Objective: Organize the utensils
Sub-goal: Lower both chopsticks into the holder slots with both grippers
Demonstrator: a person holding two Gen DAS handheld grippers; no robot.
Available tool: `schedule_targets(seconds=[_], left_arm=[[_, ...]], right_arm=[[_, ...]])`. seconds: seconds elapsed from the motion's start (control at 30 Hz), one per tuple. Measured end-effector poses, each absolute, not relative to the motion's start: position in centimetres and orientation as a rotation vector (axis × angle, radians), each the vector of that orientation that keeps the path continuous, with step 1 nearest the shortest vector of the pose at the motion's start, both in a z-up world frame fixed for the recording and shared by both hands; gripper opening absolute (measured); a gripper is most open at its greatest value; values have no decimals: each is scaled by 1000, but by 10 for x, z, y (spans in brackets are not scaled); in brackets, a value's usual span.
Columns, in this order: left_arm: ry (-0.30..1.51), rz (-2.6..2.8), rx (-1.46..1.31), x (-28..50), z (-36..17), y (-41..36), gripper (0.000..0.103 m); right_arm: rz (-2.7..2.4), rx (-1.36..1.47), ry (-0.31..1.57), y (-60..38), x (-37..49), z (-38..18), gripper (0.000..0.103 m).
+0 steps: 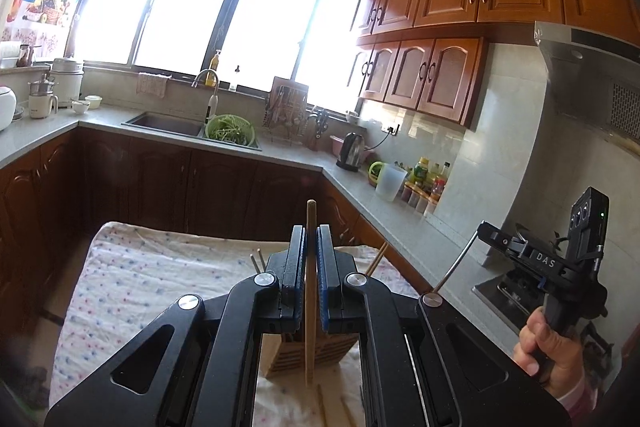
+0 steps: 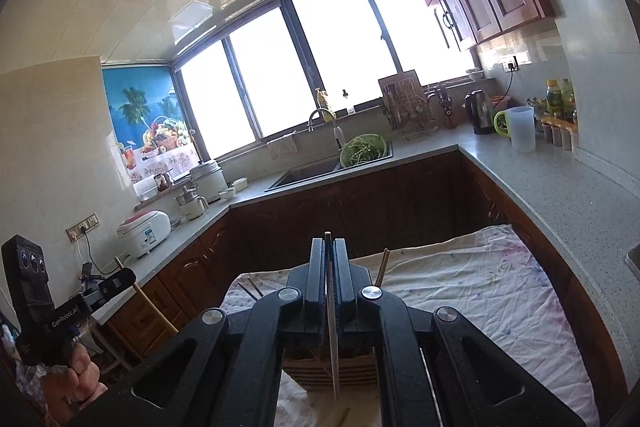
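We have the left gripper [image 1: 311, 259] clamped on a wooden chopstick [image 1: 310, 311] — it stands near upright between the blue pads [image 1: 323, 291], top end poking above the fingers, lower end hanging in front of the wooden utensil holder [image 1: 308, 351]. The right gripper [image 2: 330, 267] is clenched on a thin metal chopstick [image 2: 333, 339], also near vertical, its lower tip in front of the same slatted holder [image 2: 332, 367]. In the left view we see that metal stick [image 1: 458, 259] from the side, tilted, gripped by the right gripper [image 1: 486, 229] off to our right. The holder sits on a table under a floral cloth [image 1: 132, 279]; a few chopsticks [image 1: 376, 259] already stick up out of it behind the fingers, and more lie loose on the cloth [image 1: 320, 401] just in front of it. Sink [image 2: 308, 173] with a green colander [image 2: 364, 149] sits on the far counter — well apart from our work
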State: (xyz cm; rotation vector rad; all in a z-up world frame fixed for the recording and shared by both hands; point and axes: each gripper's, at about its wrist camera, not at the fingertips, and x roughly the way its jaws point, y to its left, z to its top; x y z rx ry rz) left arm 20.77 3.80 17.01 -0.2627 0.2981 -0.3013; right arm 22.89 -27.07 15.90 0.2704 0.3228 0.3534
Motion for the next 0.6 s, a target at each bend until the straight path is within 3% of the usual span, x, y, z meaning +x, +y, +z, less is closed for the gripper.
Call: schedule_targets(seconds=[0.3,0.6], left_arm=[[283,-277,-247,262,179,31,5],[328,-261,-254,291,143,26,5]], right_arm=[[329,274,305,-275,276,169,3],[318,293,369,-273,311,131,3]])
